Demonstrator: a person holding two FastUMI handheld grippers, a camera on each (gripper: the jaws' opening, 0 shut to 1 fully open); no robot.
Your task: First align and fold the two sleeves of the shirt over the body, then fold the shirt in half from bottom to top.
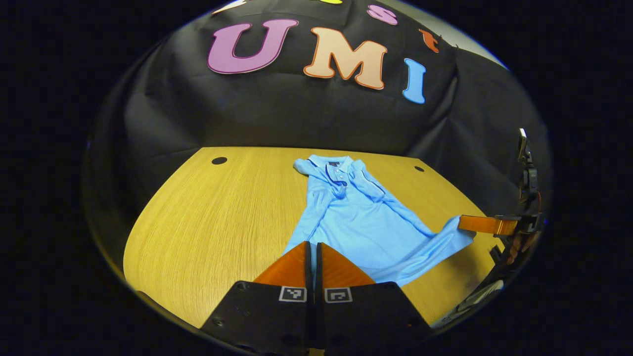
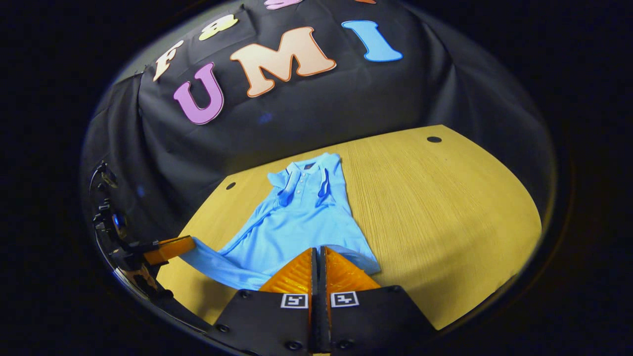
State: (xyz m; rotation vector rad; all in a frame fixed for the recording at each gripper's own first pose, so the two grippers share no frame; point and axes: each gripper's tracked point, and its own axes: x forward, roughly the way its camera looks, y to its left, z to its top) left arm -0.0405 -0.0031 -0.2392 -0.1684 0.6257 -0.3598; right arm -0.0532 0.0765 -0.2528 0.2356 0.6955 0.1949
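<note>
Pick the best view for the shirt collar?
Left gripper view: the collar faces the camera, placket buttons and trim visible on the shirt. Right gripper view shows the collar too, tilted.

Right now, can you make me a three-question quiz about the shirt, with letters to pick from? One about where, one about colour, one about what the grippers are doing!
1. Where is the shirt?
A. on the wooden table
B. on the floor
C. hanging on the wall

2. What colour is the shirt?
A. red
B. light blue
C. green

3. What are the two hand-held grippers doing?
A. both wide open
B. both shut on the shirt's bottom corners
C. holding a cup

Answers: 1 A, it is spread over the wood. 2 B, the cloth is light blue. 3 B, the left hand-held gripper and the right hand-held gripper are closed on the hem.
</note>
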